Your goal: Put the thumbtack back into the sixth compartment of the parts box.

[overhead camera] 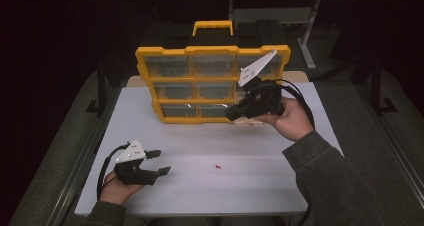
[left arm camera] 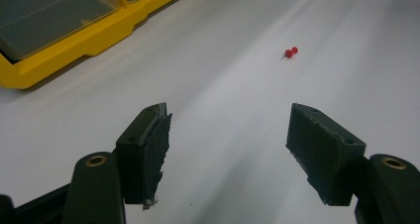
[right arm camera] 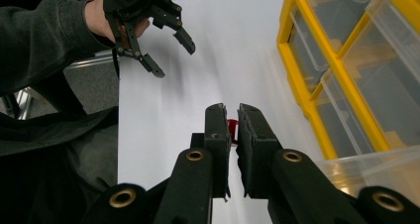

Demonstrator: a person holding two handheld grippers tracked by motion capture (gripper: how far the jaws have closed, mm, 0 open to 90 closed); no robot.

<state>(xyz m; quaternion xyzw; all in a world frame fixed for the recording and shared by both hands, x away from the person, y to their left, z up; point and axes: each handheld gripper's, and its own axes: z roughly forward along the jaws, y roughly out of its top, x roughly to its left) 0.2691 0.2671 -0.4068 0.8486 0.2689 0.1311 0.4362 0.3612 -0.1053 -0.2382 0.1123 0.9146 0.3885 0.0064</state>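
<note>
**Black pads pinch a red piece beside a yellow parts case**

Dark green knit sleeves (overhead camera: 325,171) enter from the near edge of a smooth, matte white table (overhead camera: 225,186), each hand carrying a black two-jaw tool topped by a grey three-cornered plate. The right gripper (overhead camera: 231,115) is held up in front of the lower right corner of an upright parts organizer (overhead camera: 212,50), a yellow plastic frame with a grid of clear, boxy drawers and a yellow carry handle (overhead camera: 213,23). Its flat, rubber-faced pads are drawn almost together, and a red piece (right arm camera: 232,127) sits pinched in the narrow slit between them; its exact shape cannot be made out. A clear plastic bin (right arm camera: 366,162) with a thin, glossy rim lies just beside these jaws in the right gripper view.

The left gripper (overhead camera: 162,161) rests low over the near left part of the table, its jaws spread wide with nothing between them; the pads look rough, one frayed along its edge. Ahead of it, well apart from both tools, a small red pushpin (overhead camera: 217,166) with a rounded head lies on its side on the bare tabletop.
</note>
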